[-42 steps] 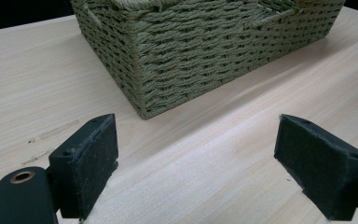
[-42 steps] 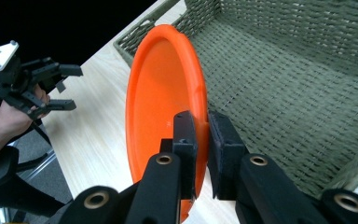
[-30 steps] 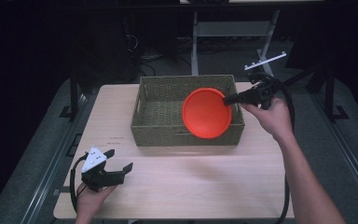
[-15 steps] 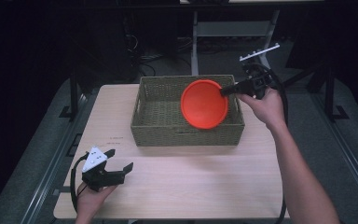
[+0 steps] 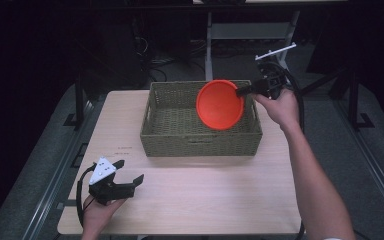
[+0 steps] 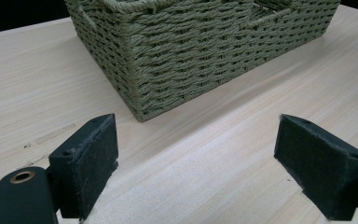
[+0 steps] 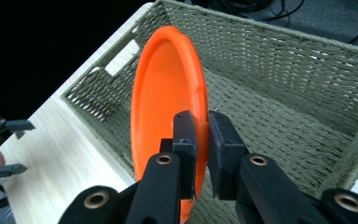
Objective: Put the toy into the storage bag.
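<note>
On a pale wooden table (image 5: 195, 200), the right gripper (image 7: 201, 140) clamped a plain orange plate (image 5: 220, 105) above a woven basket (image 5: 180, 135); the left gripper (image 6: 196, 154) rested wide open, no writing legible

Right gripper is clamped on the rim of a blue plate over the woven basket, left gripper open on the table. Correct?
Not quite: the plate is orange, as the right gripper view shows. The right gripper is clamped on its rim over the woven basket; the left gripper is open.

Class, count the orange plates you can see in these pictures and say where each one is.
1. The orange plate is held on edge by its rim in the right hand-held gripper, above the woven basket. The basket floor behind it is partly hidden, so another could lie there.
</note>
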Tool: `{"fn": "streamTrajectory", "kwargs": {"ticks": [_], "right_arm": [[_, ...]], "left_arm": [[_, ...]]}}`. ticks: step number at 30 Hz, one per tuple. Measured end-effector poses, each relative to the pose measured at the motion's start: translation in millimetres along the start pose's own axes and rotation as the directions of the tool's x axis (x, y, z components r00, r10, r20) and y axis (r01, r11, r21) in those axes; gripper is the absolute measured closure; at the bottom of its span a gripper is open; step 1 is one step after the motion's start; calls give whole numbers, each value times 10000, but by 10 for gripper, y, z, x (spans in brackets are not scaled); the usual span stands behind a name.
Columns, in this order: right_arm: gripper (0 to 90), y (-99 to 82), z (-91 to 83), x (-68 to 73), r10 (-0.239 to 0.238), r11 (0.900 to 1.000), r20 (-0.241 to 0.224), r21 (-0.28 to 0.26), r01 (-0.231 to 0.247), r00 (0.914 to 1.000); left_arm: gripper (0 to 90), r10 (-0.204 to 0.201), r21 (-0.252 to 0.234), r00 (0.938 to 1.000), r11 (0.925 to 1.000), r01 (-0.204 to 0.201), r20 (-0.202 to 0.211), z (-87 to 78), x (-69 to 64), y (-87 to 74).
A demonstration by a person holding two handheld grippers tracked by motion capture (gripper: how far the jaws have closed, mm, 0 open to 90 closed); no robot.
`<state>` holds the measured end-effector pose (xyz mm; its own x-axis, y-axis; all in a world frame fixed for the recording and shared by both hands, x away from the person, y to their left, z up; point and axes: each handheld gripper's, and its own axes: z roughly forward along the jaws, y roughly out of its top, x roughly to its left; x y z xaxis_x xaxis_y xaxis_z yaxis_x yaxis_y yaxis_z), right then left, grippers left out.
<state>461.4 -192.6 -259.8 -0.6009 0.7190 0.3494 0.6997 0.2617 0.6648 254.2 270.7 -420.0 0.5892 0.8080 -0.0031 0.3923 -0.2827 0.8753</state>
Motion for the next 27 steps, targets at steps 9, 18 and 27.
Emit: {"fn": "streamTrajectory", "kwargs": {"ticks": [9, 18, 27], "right_arm": [[820, 5, 107, -119, 389, 9992, 228, -122, -386, 9990], [820, -41, 334, -230, 683, 9976, 540, 89, -689, 9962], [820, -155, 655, -380, 1086, 9932, 512, 363, -1106, 9928]], "left_arm": [[130, -21, -40, 10000, 10000, 21, 19, 3, -5, 2], [130, -4, -59, 10000, 10000, 4, 0, 5, -6, 7], [130, 44, -38, 10000, 10000, -44, -4, -3, -6, 4]]}}
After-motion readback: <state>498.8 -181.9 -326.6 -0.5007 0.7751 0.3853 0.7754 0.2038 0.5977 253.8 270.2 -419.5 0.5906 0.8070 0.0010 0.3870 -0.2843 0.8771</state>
